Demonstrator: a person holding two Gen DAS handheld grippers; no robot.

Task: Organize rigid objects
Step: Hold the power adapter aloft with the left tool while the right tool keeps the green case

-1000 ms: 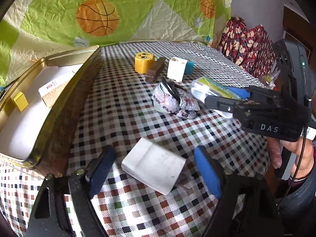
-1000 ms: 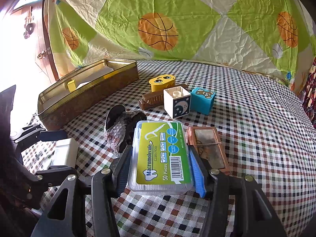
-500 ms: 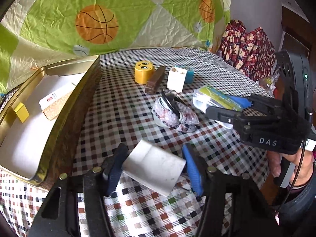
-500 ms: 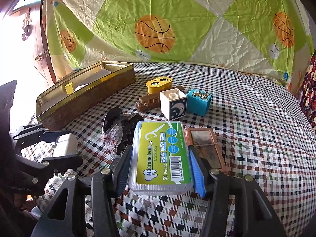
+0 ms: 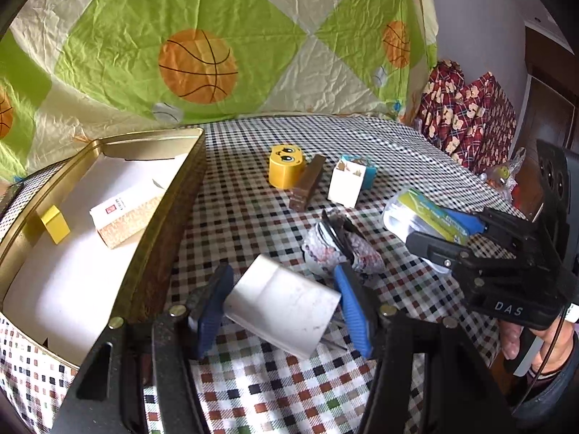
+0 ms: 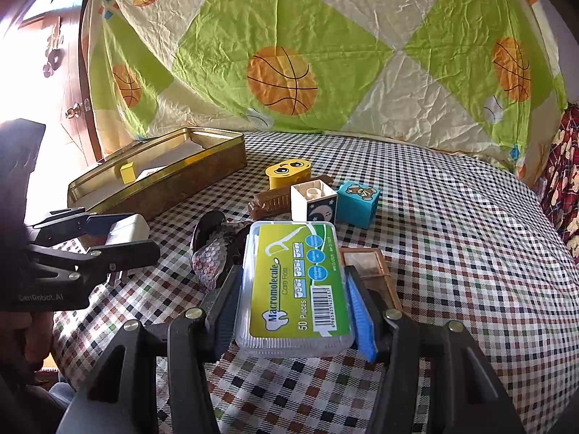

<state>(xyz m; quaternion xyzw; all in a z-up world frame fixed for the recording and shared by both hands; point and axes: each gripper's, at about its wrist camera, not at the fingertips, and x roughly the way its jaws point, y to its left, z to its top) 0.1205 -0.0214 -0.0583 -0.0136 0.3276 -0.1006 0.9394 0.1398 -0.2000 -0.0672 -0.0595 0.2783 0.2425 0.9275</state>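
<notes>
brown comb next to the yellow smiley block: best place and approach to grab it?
Take the brown comb mid-length, pads across its narrow width, coming from above. It lies flat and long, and the yellow smiley block and white cube crowd its far end, so the nearer, freer stretch probably leaves more room for the tool.

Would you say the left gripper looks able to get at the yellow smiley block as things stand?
Probably not yet. The left gripper is shut on the white plug adapter, so its jaws are occupied. The path itself looks fairly free: bare checked tablecloth lies between it and the yellow smiley block.
</notes>
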